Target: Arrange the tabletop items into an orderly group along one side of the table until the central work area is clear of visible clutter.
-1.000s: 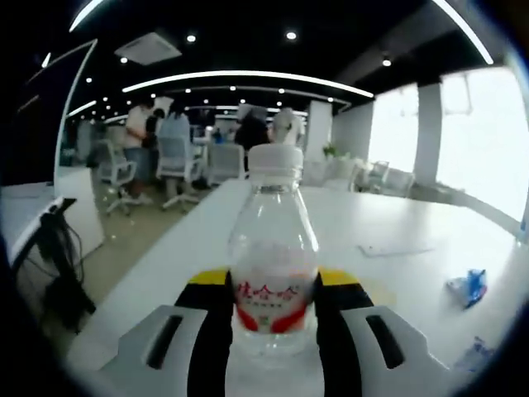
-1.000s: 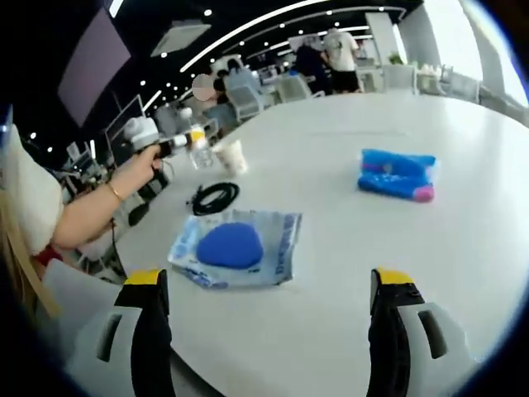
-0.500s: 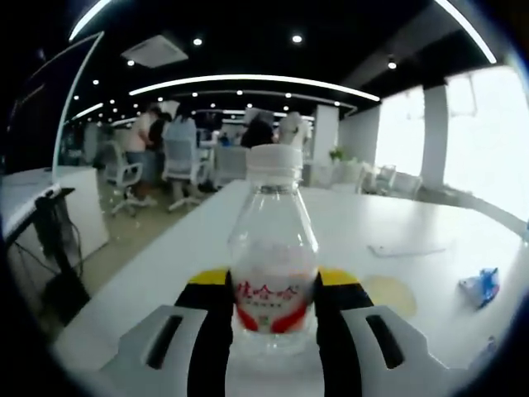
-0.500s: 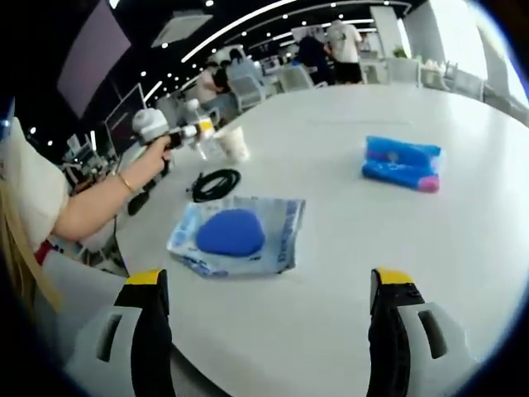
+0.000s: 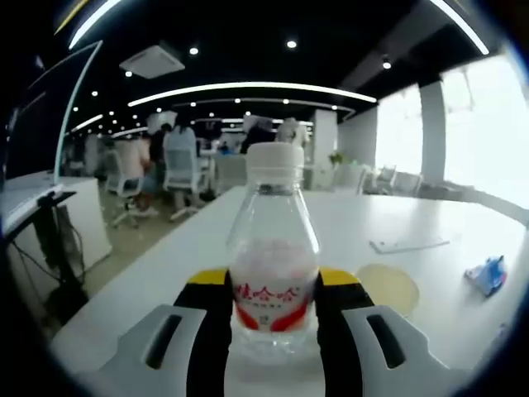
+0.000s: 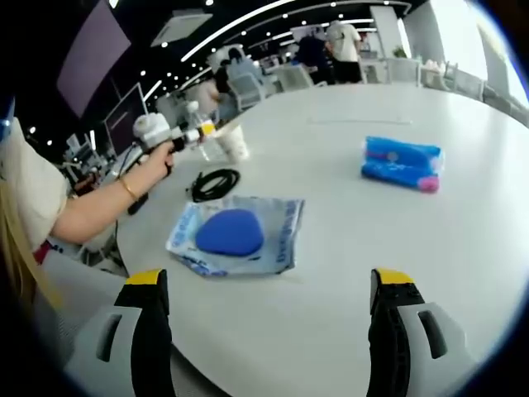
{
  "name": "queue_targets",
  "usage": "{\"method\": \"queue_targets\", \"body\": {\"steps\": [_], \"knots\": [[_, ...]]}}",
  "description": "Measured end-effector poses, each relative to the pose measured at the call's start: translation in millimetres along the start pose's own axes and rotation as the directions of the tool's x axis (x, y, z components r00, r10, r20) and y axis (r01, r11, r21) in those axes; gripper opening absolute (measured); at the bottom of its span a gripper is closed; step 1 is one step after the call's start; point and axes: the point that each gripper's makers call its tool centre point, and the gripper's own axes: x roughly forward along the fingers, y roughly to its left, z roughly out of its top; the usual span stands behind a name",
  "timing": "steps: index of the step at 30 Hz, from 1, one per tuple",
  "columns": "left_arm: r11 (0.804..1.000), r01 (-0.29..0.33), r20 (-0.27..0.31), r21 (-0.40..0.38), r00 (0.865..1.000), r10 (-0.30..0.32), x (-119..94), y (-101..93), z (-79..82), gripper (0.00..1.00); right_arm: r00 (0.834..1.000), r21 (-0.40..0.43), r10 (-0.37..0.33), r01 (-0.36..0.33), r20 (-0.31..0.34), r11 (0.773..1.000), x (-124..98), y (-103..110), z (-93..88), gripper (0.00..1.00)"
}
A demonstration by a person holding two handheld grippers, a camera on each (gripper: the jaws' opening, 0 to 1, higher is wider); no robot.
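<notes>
On the white table (image 6: 347, 207) lie 1 clear packet with a blue pad inside (image 6: 234, 236), 1 blue pack with a pink end (image 6: 402, 164), 1 coiled black cable (image 6: 215, 183) and 1 paper cup (image 6: 231, 142). The left gripper (image 5: 274, 298) has its 2 jaws closed against the sides of 1 clear water bottle (image 5: 274, 265), which stands upright with a white cap and a red-and-white label; in the right gripper view it is held near the cup at the table's far left edge. The right gripper (image 6: 269, 322) is spread wide and holds nothing, hovering over bare tabletop just short of the packet.
</notes>
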Motion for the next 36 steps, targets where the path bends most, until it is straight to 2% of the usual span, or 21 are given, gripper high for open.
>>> {"method": "queue_targets", "body": {"steps": [6, 20, 23, 27, 32, 36], "knots": [[1.0, -0.002, -0.002, 0.031, 1.0, 0.002, -3.2, -3.3, -0.3, 0.36, 1.0, -0.011, 0.006, -0.006, -0.016, 1.0, 1.0, 2.8, -2.2, 1.0], [1.0, -0.003, -0.01, 0.028, 1.0, 0.003, -5.9, -2.4, 0.6, 0.37, 1.0, -0.018, 0.002, -0.002, -0.016, 1.0, -0.2, 2.8, -1.2, 1.0], [0.999, -0.029, -0.02, 0.033, 0.999, 0.03, -6.2, 1.6, 0.2, 0.44, 1.0, -0.014, 0.005, -0.005, -0.012, 1.0, -0.6, 3.8, -0.3, 1.0], [0.998, -0.043, -0.007, 0.04, 0.999, 0.044, -10.3, 5.5, 6.2, 0.51, 1.0, -0.016, 0.024, -0.024, -0.017, 1.0, -0.1, 8.6, -0.9, 1.0], [0.999, -0.027, -0.019, 0.039, 0.999, 0.028, -15.4, 9.8, 10.6, 0.62, 1.0, -0.018, 0.024, -0.024, 0.002, 1.0, -1.3, 9.4, 4.1, 1.0], [0.999, -0.011, -0.057, 0.053, 0.998, 0.014, -21.4, 13.4, 6.7, 0.7, 0.999, -0.027, 0.037, -0.037, 0.007, 0.999, 0.2, 12.4, 8.2, 1.0]]}}
